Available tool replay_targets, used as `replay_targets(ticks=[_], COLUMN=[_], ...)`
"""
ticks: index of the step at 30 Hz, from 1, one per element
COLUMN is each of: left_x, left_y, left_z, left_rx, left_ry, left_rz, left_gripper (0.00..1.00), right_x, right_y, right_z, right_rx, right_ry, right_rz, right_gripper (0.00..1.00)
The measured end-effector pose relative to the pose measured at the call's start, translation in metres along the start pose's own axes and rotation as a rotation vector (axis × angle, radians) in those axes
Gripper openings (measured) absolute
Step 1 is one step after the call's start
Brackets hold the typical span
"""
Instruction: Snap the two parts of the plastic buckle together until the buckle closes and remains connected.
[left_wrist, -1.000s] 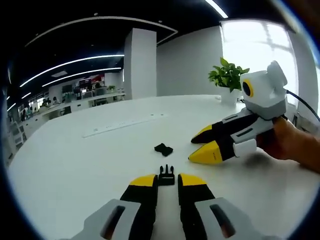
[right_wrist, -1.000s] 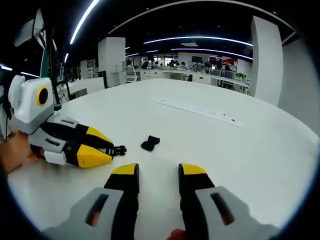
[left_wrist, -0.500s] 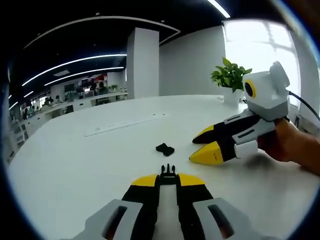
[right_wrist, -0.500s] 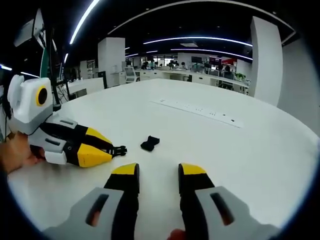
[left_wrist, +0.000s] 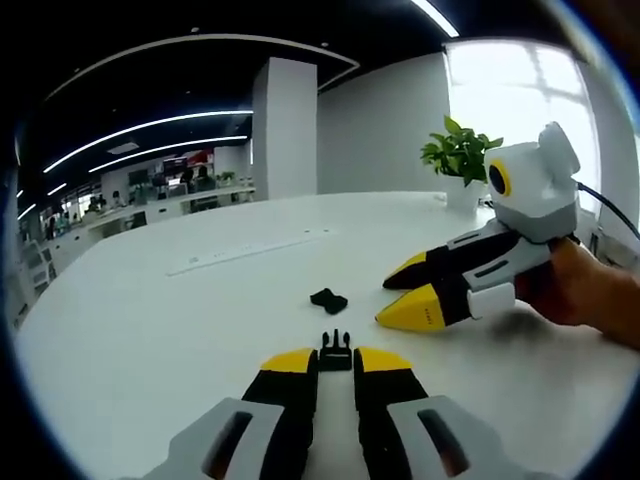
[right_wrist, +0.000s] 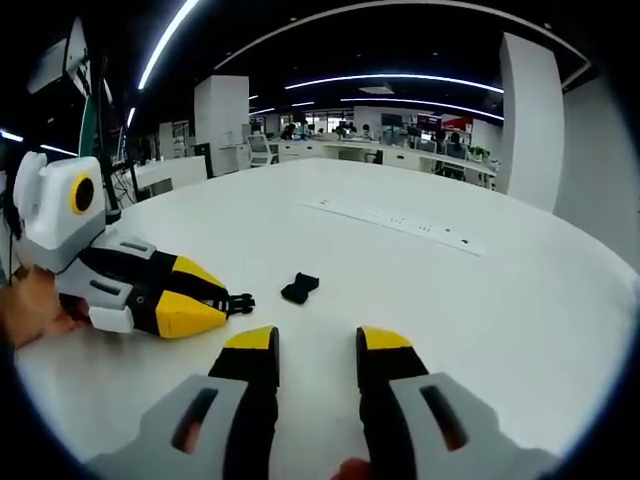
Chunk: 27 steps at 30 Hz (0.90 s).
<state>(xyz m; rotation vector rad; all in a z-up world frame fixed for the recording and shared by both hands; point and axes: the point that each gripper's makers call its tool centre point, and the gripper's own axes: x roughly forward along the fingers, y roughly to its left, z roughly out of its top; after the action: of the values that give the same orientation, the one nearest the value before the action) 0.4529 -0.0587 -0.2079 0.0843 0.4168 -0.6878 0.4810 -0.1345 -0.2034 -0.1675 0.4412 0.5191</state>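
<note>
The black pronged buckle part (left_wrist: 335, 352) sits between the yellow tips of my left gripper (left_wrist: 335, 362), which is shut on it, low over the white table (left_wrist: 150, 320). In the right gripper view the prongs (right_wrist: 238, 300) stick out of the left gripper (right_wrist: 222, 301) at the left. The other black buckle part (left_wrist: 328, 299) (right_wrist: 298, 288) lies loose on the table, a short way beyond both grippers. My right gripper (right_wrist: 315, 345) is open with nothing between its fingers. It enters the left gripper view from the right (left_wrist: 405, 290), tips pointing at the loose part.
A person's hand (left_wrist: 590, 295) (right_wrist: 30, 305) holds each gripper. A long white strip (left_wrist: 245, 250) (right_wrist: 395, 222) is set into the table farther back. A potted plant (left_wrist: 458, 150) stands at the table's far edge. Office desks fill the background.
My left gripper's jaws have closed from a wider gap onto the pronged buckle part. The right gripper and the loose part have stayed almost still.
</note>
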Motion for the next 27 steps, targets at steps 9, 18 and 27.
replay_targets(ticks=[9, 18, 27], left_x=[-0.002, -0.007, -0.010], left_y=[0.009, 0.021, 0.023], left_z=[0.000, -0.004, -0.005], left_rx=[-0.008, -0.025, -0.021], left_ry=[-0.008, -0.011, -0.008], left_rz=[0.000, 0.017, 0.014], left_gripper=[0.12, 0.12, 0.12], right_x=[0.001, 0.008, 0.014], right_y=[0.003, 0.014, 0.034], right_z=[0.000, 0.004, 0.008], right_rx=[-0.002, -0.016, -0.005], right_ry=[0.003, 0.024, 0.017], right_rz=[-0.008, -0.029, -0.023], right_gripper=[0.30, 0.27, 0.27])
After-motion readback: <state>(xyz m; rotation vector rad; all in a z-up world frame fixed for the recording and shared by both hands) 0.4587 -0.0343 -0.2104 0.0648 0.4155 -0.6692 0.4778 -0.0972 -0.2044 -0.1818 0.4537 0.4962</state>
